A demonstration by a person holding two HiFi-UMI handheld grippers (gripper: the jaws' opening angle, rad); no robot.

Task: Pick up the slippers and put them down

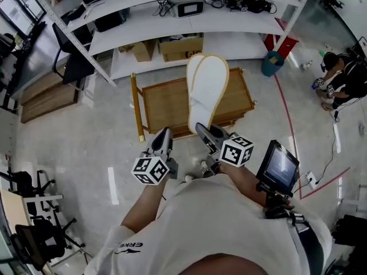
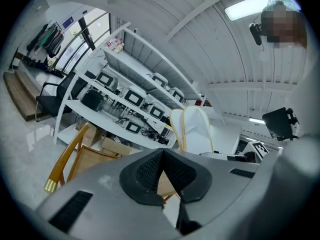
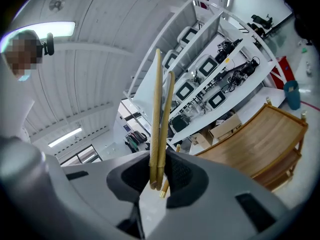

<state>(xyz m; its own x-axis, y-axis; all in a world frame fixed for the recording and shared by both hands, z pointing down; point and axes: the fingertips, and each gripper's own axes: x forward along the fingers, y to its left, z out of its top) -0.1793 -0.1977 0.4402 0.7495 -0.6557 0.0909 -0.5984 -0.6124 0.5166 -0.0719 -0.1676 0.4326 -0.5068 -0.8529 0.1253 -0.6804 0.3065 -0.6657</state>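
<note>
Slippers (image 1: pixel 207 90): one pair, white with a tan rim, laid flat against each other. Off the floor, held in the air. Clamped at the narrower end between the pads of the right claw (image 1: pixel 202 132), which is closed on both slippers at once. Edge-on in the right gripper view: two thin tan strips rising side by side out of the dark pads. Broad rounded ends point to the far side and lie across the wooden counter (image 1: pixel 163 105) in the head view.

Left claw (image 1: pixel 166 133): just left of the right claw, pads together at the tips, nothing between them. Clear of the slippers, which show to its right in the left gripper view. Marker cube (image 1: pixel 151 169) on its near end; second marker cube (image 1: pixel 237 150) on the right claw.

Wooden counter: low, slatted top, raised rails, brass-coloured post (image 1: pixel 136 105) along its left side. Nothing visible on its bare boards.

Beyond the counter, far side: white shelf rack (image 1: pixel 143 30) loaded with grey boxes and cables. Cardboard boxes (image 1: pixel 180 47) on its lowest shelf. Teal bin (image 1: pixel 273 63) on the floor (image 1: pixel 74 148) by the rack's right post. Red line (image 1: pixel 289 125) across the pale floor to the right. Small dark screen (image 1: pixel 278 166) near right, by the person's arm. Second person (image 1: pixel 338 82) crouched at the far right edge.
</note>
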